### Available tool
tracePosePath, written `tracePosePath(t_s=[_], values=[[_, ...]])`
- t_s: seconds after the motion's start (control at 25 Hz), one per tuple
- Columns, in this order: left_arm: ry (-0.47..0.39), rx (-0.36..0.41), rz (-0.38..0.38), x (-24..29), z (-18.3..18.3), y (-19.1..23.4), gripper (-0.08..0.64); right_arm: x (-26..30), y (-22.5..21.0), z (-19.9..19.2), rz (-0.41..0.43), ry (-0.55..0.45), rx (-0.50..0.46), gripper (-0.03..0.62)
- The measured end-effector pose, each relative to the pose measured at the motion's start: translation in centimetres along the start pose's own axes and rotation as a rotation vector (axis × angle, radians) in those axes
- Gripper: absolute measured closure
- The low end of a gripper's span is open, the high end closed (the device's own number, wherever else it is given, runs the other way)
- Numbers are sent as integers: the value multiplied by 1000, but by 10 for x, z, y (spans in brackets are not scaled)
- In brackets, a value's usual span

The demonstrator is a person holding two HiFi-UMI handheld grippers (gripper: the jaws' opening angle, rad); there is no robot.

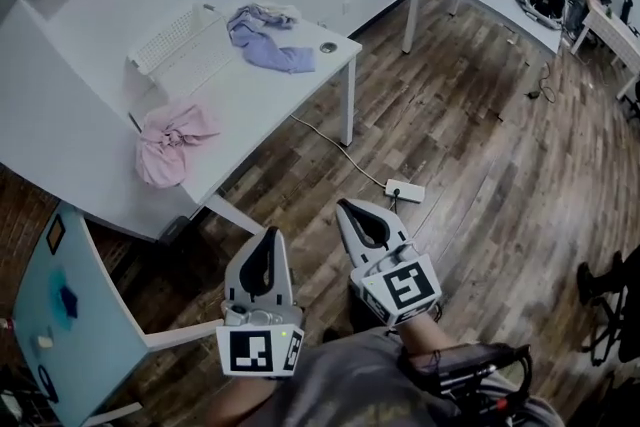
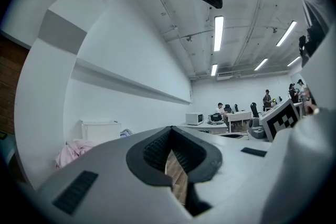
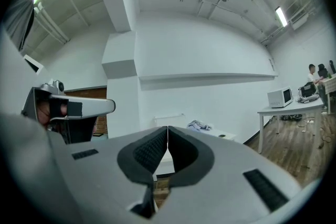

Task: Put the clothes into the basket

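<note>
Looking down in the head view: both grippers are held low over the wood floor, well short of the white table (image 1: 255, 110). The left gripper (image 1: 269, 235) and right gripper (image 1: 351, 207) are pointed toward the table, nothing carried by either. The white basket (image 1: 172, 37) is seen on the table's far left corner. A pink garment (image 1: 170, 143) is bunched on the table's near left part, outside the basket. A lilac garment (image 1: 265, 40) is spread on the table's far side, just beside the basket. A power strip (image 1: 405, 190) is lying on the floor off the table's right end.

Left gripper view: the left gripper (image 2: 170, 131) is seen with jaw tips brought together, only floor showing through the gap below them. The pink garment (image 2: 71, 152) and basket (image 2: 100, 131) are visible on the table beyond.

Right gripper view: the right gripper (image 3: 167, 131) is seen fully closed, pads meeting along a line, nothing clamped. The lilac garment (image 3: 198, 126) is seen on the table, past the jaws.
</note>
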State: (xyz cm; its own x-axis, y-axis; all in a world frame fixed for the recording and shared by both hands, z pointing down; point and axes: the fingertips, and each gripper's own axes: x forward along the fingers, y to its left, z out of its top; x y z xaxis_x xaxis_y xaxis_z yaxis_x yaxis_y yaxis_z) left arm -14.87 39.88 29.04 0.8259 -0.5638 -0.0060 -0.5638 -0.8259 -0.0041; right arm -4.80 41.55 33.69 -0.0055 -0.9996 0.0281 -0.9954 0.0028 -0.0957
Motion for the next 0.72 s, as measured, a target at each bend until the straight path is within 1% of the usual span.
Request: tracePosePath(t_s=[0.28, 0.48, 0.6, 0.72], values=[[-27, 61, 10, 73, 26, -12, 552, 40, -59, 33, 38, -64, 5, 584], [-45, 87, 21, 110, 31, -21, 552, 57, -92, 41, 60, -87, -1, 584], [-54, 103, 45, 129, 36, -20, 552, 66, -112, 46, 68, -92, 2, 584], [-45, 110, 70, 142, 35, -15, 552, 72, -130, 45, 62, -96, 20, 584]])
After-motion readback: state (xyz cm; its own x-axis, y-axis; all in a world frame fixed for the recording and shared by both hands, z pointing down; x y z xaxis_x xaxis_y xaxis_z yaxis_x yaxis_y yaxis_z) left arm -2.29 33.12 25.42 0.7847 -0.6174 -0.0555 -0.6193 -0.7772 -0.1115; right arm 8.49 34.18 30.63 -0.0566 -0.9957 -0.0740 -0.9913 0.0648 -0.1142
